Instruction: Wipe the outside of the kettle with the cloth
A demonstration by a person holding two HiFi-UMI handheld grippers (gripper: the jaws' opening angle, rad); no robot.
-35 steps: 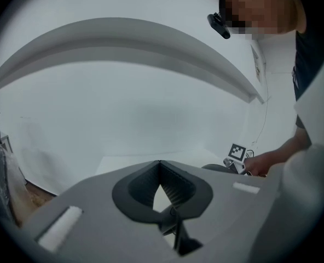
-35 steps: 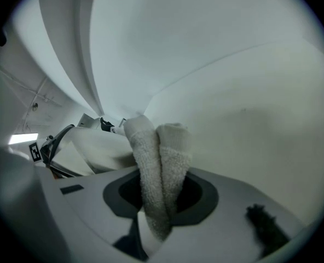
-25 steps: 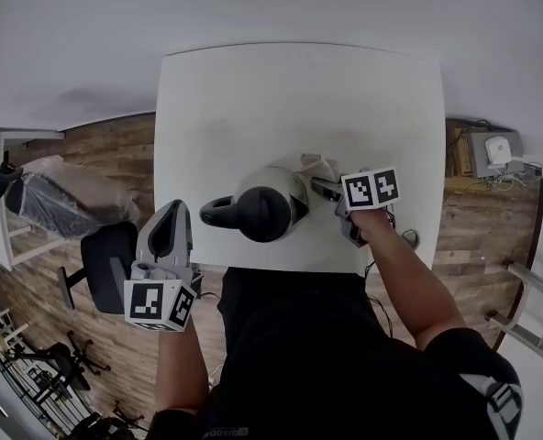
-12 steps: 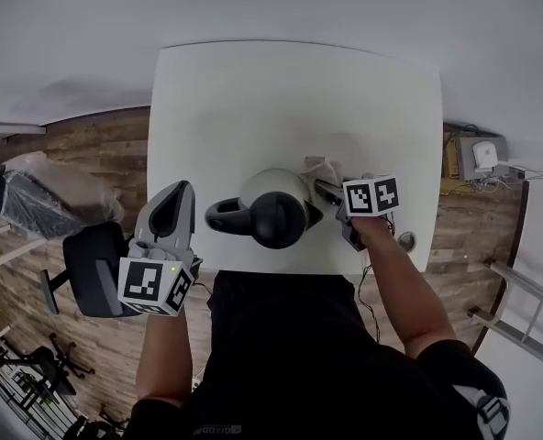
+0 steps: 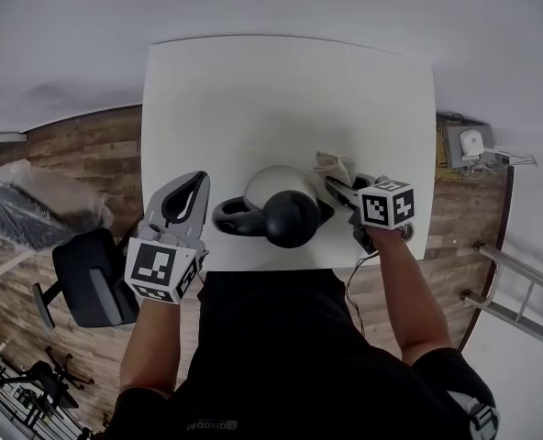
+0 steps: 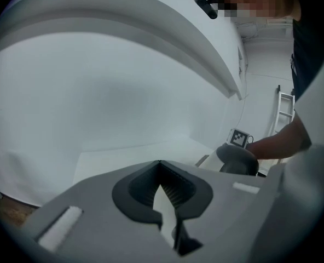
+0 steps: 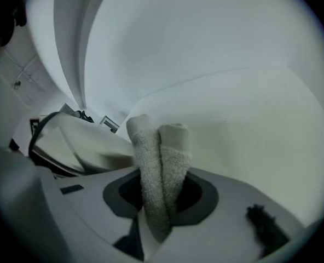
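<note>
A pale kettle (image 5: 270,186) with a black lid (image 5: 293,220) and a black handle (image 5: 235,216) stands near the front edge of the white table (image 5: 281,90). My right gripper (image 5: 334,184) is shut on a beige terry cloth (image 5: 334,166), which rests against the kettle's right side. In the right gripper view the cloth (image 7: 159,163) sticks up in two folds between the jaws of the right gripper (image 7: 162,171), with the kettle (image 7: 80,144) just to their left. My left gripper (image 5: 196,180) is shut and holds nothing, just left of the handle. The left gripper view shows that gripper (image 6: 161,166) and, beyond it, the kettle's lid (image 6: 237,160).
The table's front edge lies right under both grippers. Left of the table, a black office chair (image 5: 88,278) stands on the wooden floor. A small device (image 5: 469,143) lies on the floor at the right, and a ladder (image 5: 515,305) lies further right. A thin cable (image 5: 356,278) hangs off the front edge.
My left gripper has moved forward and right, from off the table's corner to close beside the kettle's handle. The right gripper keeps the cloth at the kettle's right side.
</note>
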